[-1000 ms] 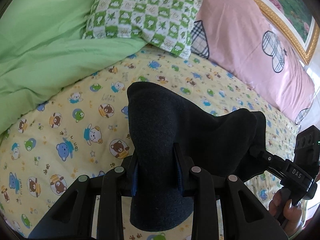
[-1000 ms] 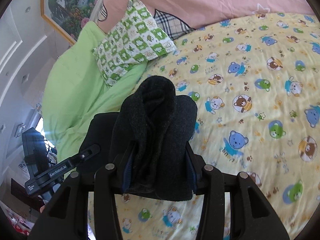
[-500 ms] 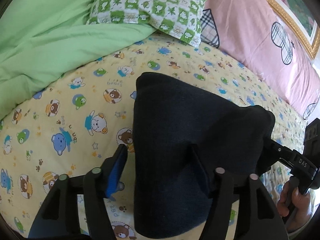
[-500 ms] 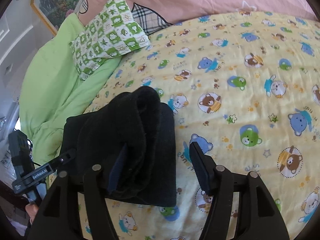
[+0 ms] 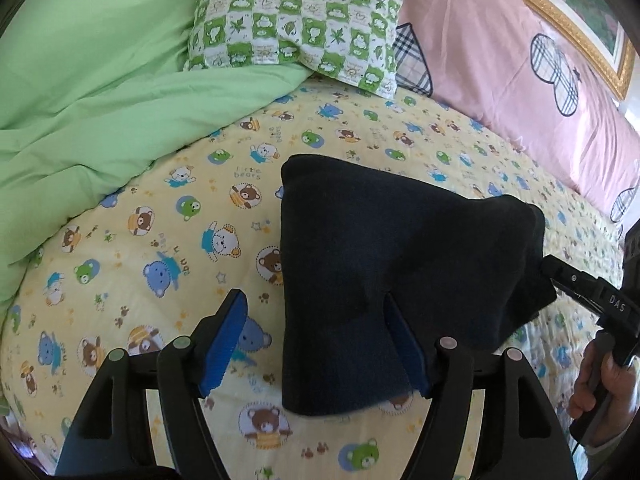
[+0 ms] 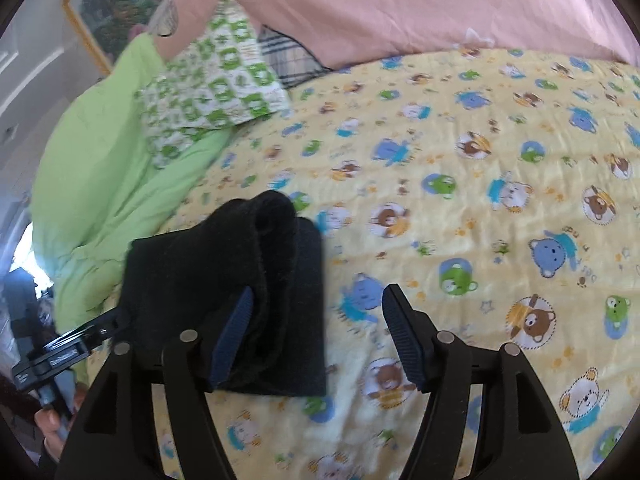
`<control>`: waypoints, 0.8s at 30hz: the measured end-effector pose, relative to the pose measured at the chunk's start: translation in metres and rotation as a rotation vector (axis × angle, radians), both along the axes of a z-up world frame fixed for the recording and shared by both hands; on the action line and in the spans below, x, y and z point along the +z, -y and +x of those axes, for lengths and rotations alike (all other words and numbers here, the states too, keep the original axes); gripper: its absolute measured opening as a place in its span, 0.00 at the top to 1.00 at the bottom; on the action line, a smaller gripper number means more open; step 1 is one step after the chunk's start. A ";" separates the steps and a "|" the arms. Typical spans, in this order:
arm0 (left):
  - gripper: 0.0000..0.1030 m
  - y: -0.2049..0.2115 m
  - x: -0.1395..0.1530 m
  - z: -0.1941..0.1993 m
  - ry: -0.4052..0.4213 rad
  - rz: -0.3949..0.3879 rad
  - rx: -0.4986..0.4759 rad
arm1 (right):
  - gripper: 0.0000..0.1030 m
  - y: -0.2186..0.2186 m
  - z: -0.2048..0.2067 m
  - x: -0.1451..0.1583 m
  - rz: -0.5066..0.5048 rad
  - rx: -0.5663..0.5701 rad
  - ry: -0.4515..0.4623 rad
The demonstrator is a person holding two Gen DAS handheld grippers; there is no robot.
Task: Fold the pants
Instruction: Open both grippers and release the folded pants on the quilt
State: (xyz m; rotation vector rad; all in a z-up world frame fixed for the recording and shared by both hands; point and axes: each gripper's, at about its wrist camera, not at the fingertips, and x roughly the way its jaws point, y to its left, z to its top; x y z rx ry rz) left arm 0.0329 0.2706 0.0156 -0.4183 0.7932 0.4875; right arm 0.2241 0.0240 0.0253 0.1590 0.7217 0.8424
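Note:
The dark folded pants [image 5: 380, 248] lie as a thick bundle on the yellow bear-print sheet [image 5: 168, 248]. My left gripper [image 5: 316, 340] straddles their near end and its jaws are opening. Its left pad stands clear of the cloth, while the cloth drapes against the right pad [image 5: 404, 344]. In the right wrist view the pants [image 6: 224, 264] sit at lower left. My right gripper [image 6: 318, 332] is at their other end, its jaws opening too, with the left pad [image 6: 236, 328] against the cloth and the right pad over bare sheet. Each view shows the other gripper at the bundle's far side.
A green duvet [image 5: 100, 92] is heaped along the left of the bed. A green-checked pillow [image 5: 296, 20] leans on a pink cover [image 5: 500, 60] at the headboard side. A gold-framed picture [image 5: 580, 20] hangs behind. A hand [image 5: 596, 380] grips the right gripper's handle.
Both grippers' jaws have spread and let go of the pants. The bundle has settled onto the sheet, and the left gripper has sunk a little.

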 end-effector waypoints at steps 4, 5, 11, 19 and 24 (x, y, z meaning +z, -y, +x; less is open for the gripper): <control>0.27 0.013 0.007 -0.007 -0.006 0.055 -0.007 | 0.32 -0.001 -0.024 0.012 0.006 0.048 0.078; 0.27 0.017 0.009 -0.010 -0.008 0.071 -0.014 | 0.27 -0.002 -0.029 0.014 0.007 0.060 0.093; 0.23 0.035 0.014 -0.022 -0.009 0.130 -0.030 | 0.21 -0.005 -0.062 0.019 -0.015 0.131 0.193; 0.21 0.048 0.008 -0.028 -0.032 0.121 -0.057 | 0.17 -0.007 -0.084 0.014 -0.076 0.162 0.254; 0.21 0.055 0.005 -0.030 -0.038 0.133 -0.067 | 0.17 -0.010 -0.093 0.011 -0.105 0.163 0.277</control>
